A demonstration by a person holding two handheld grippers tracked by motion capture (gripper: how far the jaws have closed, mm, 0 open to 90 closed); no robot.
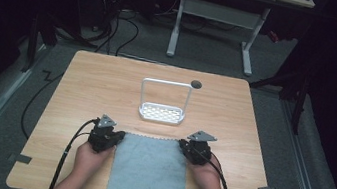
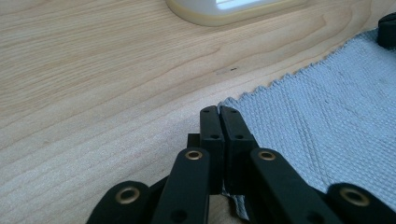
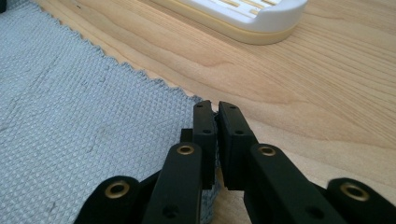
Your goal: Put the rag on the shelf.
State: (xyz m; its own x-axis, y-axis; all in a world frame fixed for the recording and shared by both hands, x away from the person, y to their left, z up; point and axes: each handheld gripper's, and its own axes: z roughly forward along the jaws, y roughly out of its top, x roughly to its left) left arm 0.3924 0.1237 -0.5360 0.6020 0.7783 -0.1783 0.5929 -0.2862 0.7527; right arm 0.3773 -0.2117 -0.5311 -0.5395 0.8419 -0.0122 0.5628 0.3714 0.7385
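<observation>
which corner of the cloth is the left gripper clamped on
The far left corner of the grey cloth, the one toward the white rack. The left gripper is shut on it; the right gripper pinches the far right corner.

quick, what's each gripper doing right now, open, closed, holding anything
Left gripper: closed on the far left corner of the grey cloth.
Right gripper: closed on the cloth's far right corner.
</observation>
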